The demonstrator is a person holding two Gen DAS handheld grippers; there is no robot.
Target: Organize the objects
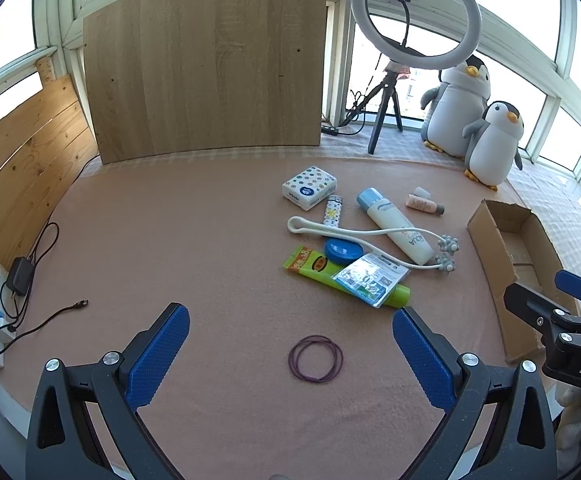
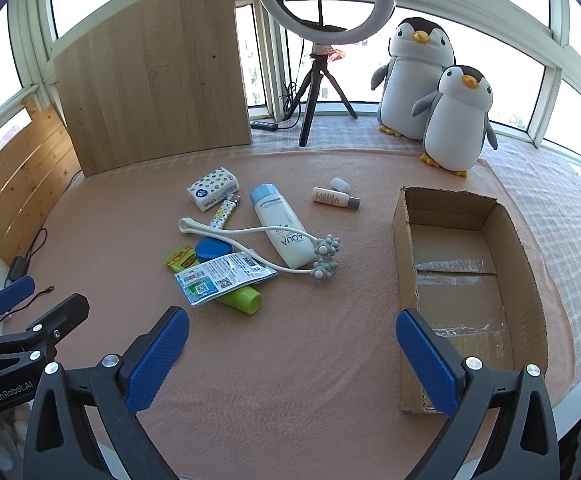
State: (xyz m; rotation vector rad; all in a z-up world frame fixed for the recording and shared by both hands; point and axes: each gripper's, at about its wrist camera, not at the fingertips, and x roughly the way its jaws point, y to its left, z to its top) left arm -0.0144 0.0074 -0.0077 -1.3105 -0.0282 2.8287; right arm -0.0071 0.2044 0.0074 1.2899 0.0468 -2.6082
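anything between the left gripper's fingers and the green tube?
Only the purple rubber bands, lying on the pink cloth ahead of the open left gripper; the cloth up to the green tube is otherwise bare. Left wrist view.

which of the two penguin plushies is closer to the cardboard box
The smaller penguin plushie, standing in front and to the right of the bigger penguin plushie, is nearer the cardboard box.

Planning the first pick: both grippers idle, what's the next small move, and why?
Probably lower the left hand-held gripper onto the rubber bands: they lie right between its open fingers, apart from the pile. The box is empty, and the right hand-held gripper holds nothing.
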